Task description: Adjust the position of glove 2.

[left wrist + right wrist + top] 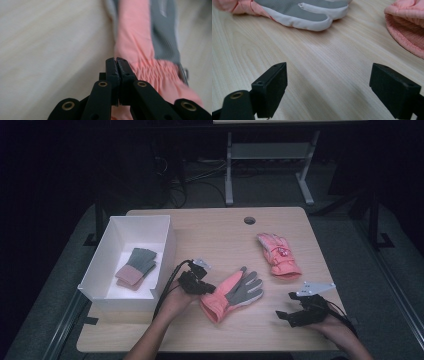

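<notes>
**Left gripper at the glove's cuff**

The left gripper (116, 60) sat pinched together, nothing between its jaws, by the pink-grey glove (231, 295) near the tabletop's (210, 227) front edge. The right gripper (328, 87) gaped wide, empty, toward the front-right corner.

Light wooden table (225, 227) — white box (100, 265), palm-up pink-and-grey glove (232, 295), second pink glove (278, 255) well apart.

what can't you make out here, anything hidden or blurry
- Left gripper view: motion blur smears the palm-up glove; whether the shut left gripper pinches its cuff is unclear.
- High view: the box near wall hides part of its floor beside the knit gloves.
- Right gripper view: the frame edge cuts off the second pink glove.
</notes>
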A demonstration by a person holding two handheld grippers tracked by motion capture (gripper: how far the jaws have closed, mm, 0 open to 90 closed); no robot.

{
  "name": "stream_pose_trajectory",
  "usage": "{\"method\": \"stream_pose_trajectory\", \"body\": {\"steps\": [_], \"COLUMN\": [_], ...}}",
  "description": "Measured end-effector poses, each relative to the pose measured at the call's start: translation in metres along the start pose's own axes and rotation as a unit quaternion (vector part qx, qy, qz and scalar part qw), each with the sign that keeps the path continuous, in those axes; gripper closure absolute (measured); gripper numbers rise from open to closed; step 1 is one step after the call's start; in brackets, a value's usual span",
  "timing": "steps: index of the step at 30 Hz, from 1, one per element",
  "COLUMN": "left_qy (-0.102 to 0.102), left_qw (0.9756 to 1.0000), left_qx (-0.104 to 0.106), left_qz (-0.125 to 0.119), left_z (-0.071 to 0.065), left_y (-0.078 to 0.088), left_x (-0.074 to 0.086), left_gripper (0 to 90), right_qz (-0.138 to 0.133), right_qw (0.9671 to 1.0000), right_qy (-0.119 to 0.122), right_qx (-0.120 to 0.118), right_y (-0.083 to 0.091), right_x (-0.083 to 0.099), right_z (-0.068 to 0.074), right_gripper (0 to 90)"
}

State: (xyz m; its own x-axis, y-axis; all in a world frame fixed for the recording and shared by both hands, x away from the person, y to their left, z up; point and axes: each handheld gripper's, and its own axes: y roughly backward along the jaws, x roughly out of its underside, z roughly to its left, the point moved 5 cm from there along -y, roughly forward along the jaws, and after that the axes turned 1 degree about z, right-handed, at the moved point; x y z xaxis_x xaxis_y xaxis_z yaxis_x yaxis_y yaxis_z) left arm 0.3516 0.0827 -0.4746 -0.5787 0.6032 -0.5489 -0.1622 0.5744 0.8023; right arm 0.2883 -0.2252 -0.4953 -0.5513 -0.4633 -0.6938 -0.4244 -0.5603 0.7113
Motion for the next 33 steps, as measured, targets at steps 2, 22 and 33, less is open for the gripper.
{"method": "stream_pose_trajectory", "body": {"steps": [2,22,33], "left_qy": [-0.002,-0.096,-0.125], "left_qw": [0.9999,0.9921,0.9870], "left_qx": [0.012,0.078,0.095], "left_qz": [0.003,0.019,0.033], "left_z": [-0.007,-0.069,-0.090], "left_y": [0.000,-0.024,-0.041], "left_x": [0.005,0.003,0.001], "left_gripper": [88.3,89.6,89.6], "right_qz": [0.000,0.001,0.000], "right_qw": [1.0000,0.9999,0.9999], "right_qy": [-0.001,-0.011,-0.010], "right_qx": [-0.001,0.008,0.009], "right_y": [0.000,0.005,0.007], "right_x": [0.000,0.008,0.010], "right_z": [0.000,-0.003,-0.003], "right_gripper": [14.5,14.5,14.5]}}
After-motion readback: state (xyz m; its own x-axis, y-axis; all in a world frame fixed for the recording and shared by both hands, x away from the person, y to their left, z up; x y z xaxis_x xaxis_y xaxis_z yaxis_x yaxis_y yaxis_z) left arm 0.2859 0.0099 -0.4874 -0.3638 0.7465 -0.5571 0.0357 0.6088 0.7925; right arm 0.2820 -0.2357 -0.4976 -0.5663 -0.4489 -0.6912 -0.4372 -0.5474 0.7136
